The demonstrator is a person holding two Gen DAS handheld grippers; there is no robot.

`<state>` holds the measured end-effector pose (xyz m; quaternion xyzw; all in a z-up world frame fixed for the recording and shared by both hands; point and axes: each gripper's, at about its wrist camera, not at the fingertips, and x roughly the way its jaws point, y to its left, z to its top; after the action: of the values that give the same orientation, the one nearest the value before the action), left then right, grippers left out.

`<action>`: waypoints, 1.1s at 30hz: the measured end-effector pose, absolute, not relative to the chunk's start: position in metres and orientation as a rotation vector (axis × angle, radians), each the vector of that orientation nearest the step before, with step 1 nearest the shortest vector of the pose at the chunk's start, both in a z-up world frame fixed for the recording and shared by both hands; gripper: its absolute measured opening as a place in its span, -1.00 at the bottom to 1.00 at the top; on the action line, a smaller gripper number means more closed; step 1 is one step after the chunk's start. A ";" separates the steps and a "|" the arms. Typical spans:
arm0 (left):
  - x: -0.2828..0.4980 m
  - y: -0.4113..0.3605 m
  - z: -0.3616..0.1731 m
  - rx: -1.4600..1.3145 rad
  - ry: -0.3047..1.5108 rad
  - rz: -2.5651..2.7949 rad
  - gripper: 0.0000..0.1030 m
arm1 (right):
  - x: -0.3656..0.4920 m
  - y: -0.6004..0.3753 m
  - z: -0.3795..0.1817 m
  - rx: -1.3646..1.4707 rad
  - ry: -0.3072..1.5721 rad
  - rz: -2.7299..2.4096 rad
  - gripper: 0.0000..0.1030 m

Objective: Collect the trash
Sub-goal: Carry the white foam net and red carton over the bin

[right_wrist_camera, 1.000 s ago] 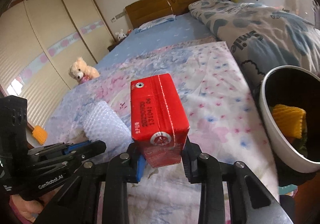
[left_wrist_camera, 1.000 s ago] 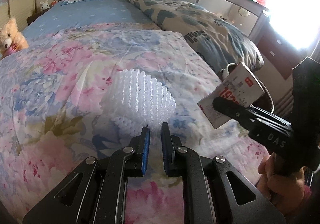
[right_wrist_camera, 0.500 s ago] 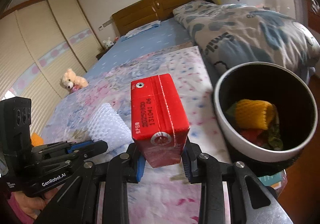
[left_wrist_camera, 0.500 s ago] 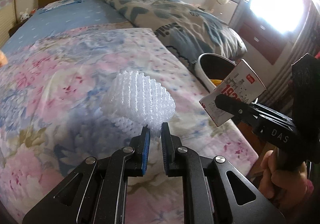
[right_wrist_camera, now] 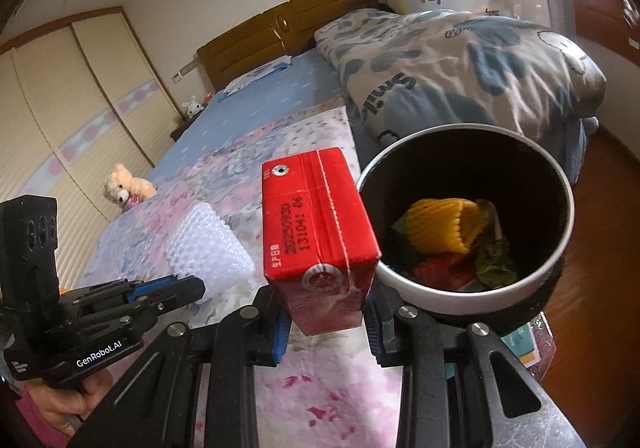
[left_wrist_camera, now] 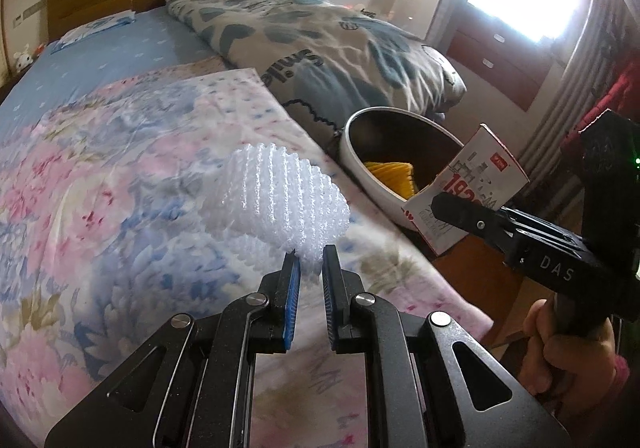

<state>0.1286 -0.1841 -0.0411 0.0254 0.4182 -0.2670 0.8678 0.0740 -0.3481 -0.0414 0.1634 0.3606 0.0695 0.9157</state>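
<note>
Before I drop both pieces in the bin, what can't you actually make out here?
- Bin floor: right wrist view, covered by the yellow foam net and dark scraps.
- Bin's near side: left wrist view, behind the red carton in the right gripper.
- Carton's lower end: right wrist view, hidden between the jaws.
- Where the left gripper pinches the white foam net: only the net's edge shows.

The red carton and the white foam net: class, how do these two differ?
The red carton is a stiff, flat-sided box; the white foam net is a soft, ribbed mesh sleeve. The carton needs the right tool set wide; the foam is pinched thin in the left tool. Both are held above the bed.
</note>
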 end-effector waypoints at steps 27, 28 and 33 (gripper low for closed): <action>0.136 -0.245 -0.029 0.124 0.853 -0.632 -0.80 | 0.073 -0.399 -0.029 0.368 0.720 0.068 -0.40; 0.137 -0.247 -0.029 0.124 0.854 -0.632 -0.80 | 0.073 -0.400 -0.029 0.370 0.721 0.065 -0.40; 0.140 -0.254 -0.030 0.131 0.857 -0.635 -0.80 | 0.076 -0.407 -0.030 0.375 0.725 0.057 -0.40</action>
<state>0.1402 -0.2544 -0.0297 0.0624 0.4082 -0.3024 0.8591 0.0757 -0.4066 -0.0300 0.1825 0.3526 0.0276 0.9174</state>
